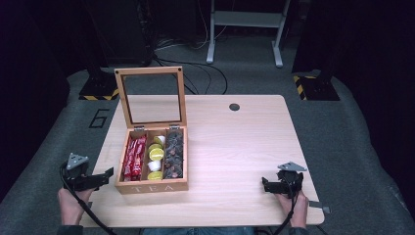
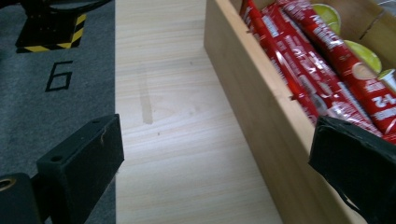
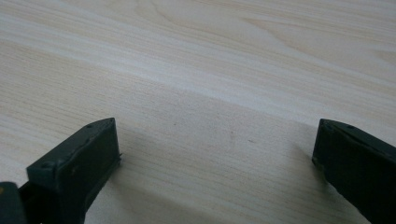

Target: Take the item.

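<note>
Grey carpet with a painted number six surrounds the pale wooden table [image 1: 235, 147] where I work, dark stands behind it. My left gripper [image 1: 105, 175] hangs at the table's near left edge with its jaws spread wide and nothing between them; in the left gripper view one jaw rides over bare wood and the other just over the side wall of the tea box [image 2: 261, 121], so the box sits immediately ahead and to that jaw's side. My right gripper [image 1: 266, 185] is well apart from the box, low over bare table, jaws likewise released and empty. The tea box [image 1: 152, 185] is wooden, its glass-paned lid [image 1: 150, 98] standing upright on rear hinges. Three compartments run away from me: red sachets [image 2: 322, 60] nearest my left jaws, yellow-lidded capsules [image 1: 156, 155] in the middle, dark capsules [image 1: 173, 152] farthest. The sachets lie lengthwise, long axis running from the box's front to its hinge side, stacked flat. I judge them light, soft and crinkly, with slick foil that could slide, so I would pinch one across its narrow width near the end closest to my jaws. The box itself looks stiff and fairly heavy; its walls give a firm hold, while the glass lid wants care.
</note>
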The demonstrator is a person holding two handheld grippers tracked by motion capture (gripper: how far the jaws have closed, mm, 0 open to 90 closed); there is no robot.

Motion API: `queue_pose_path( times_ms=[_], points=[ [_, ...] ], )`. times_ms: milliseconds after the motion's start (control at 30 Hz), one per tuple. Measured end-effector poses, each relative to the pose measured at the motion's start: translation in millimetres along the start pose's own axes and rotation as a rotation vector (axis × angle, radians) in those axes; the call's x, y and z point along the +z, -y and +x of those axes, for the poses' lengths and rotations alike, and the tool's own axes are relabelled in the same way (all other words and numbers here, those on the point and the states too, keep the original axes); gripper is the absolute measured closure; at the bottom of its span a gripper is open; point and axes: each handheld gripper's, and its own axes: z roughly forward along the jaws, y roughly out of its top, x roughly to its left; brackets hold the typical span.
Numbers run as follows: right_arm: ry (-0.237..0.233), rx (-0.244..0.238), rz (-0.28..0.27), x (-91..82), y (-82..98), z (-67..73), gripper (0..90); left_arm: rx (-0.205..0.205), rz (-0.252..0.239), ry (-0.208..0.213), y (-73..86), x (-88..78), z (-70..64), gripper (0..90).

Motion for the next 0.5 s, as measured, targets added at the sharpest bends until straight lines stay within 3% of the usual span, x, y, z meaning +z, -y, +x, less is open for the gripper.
queue_pose_path(
  times_ms=[500],
  points=[
    [0.0, 0.0, 0.0, 0.0, 0.0, 0.0, 0.2, 0.045, 0.001, 0.06, -22.2, 4.6, -23.3, 2.5]
  ],
)
